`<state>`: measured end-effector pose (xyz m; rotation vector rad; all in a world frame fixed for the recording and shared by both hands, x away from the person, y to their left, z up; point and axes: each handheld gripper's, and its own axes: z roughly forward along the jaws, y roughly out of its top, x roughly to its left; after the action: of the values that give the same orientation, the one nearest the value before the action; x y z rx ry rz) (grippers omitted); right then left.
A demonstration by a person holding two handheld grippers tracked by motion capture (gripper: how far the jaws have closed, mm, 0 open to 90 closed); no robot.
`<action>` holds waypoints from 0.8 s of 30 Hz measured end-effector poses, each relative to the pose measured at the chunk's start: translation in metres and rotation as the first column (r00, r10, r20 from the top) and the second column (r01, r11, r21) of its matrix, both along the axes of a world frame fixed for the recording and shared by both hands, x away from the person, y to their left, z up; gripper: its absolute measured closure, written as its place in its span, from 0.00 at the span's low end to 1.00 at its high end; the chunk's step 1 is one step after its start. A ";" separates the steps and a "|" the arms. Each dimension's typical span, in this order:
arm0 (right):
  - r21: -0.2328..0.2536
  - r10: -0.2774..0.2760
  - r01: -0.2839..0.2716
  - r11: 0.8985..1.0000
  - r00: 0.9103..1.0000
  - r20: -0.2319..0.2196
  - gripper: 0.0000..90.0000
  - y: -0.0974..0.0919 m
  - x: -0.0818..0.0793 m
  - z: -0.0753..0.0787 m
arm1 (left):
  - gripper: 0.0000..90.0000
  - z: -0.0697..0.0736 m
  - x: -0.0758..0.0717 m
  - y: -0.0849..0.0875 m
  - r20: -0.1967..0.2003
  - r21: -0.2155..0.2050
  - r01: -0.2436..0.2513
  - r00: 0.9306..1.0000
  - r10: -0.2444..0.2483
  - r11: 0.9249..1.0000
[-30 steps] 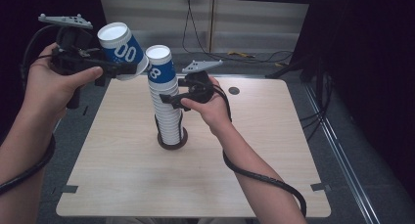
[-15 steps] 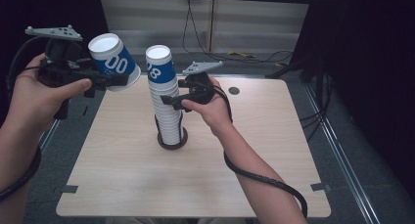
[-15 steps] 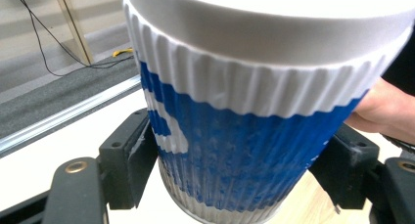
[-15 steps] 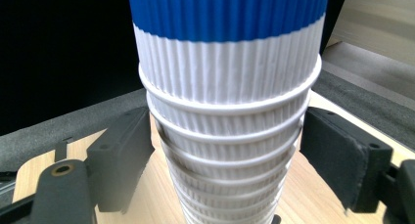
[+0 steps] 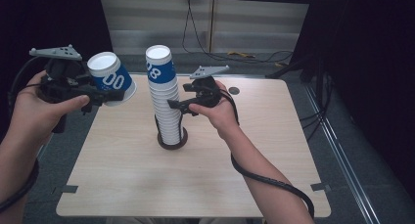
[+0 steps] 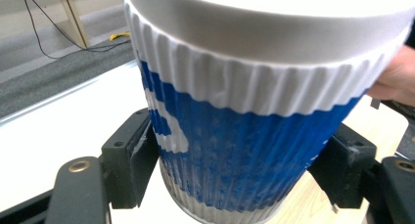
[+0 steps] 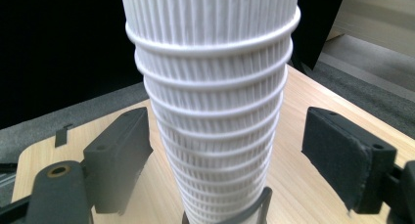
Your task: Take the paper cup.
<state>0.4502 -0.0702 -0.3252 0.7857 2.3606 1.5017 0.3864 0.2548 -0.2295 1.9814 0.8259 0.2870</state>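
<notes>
A tall stack of ribbed white paper cups [image 5: 167, 111] stands upside down in a black ring holder [image 5: 172, 145] at mid-table; its top cup [image 5: 159, 70] has a blue band. My left gripper [image 5: 113, 93] is shut on a separate blue-and-white cup [image 5: 110, 77], held tilted in the air left of the stack. Its jaws have just been closing, and both pads press the cup [image 6: 254, 136]. My right gripper [image 5: 177, 105] straddles the stack [image 7: 215, 111] from the right. Its jaws have just been opening, with a gap at one pad [image 7: 342, 160].
The wooden table [image 5: 244, 160] has a small black disc [image 5: 234, 91] near its far right and tape marks at its front corners. Cables [image 5: 235, 54] lie on the floor behind. Grey floor and a dark curtain flank the table.
My left hand has carried the loose cup leftward and down, away from the top of the stack. The right hand has stayed at the stack.
</notes>
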 end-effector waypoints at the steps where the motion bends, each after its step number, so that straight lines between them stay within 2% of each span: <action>1: -0.001 0.002 -0.002 1.000 1.000 -0.001 0.19 -0.001 0.000 -0.001 | 0.29 -0.002 0.000 0.001 -0.003 0.002 -0.002 1.000 0.002 1.000; 6: -0.014 0.013 -0.013 1.000 1.000 -0.008 0.19 -0.006 -0.003 -0.005 | 0.30 -0.013 -0.002 0.002 -0.015 0.028 0.002 1.000 -0.002 1.000; 10: -0.028 0.021 -0.021 0.999 1.000 -0.012 0.17 -0.007 -0.005 -0.008 | 0.30 -0.020 -0.004 0.002 -0.022 0.026 0.007 1.000 -0.006 1.000; 24: -0.056 0.053 -0.054 0.997 0.998 -0.021 0.15 -0.011 -0.011 -0.013 | 0.30 -0.041 -0.011 0.000 -0.034 0.063 0.038 0.999 -0.036 0.997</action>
<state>0.4396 -0.0813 -0.3381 0.7331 2.4452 1.4471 0.3757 0.2544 -0.2708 2.0633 0.8084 0.2630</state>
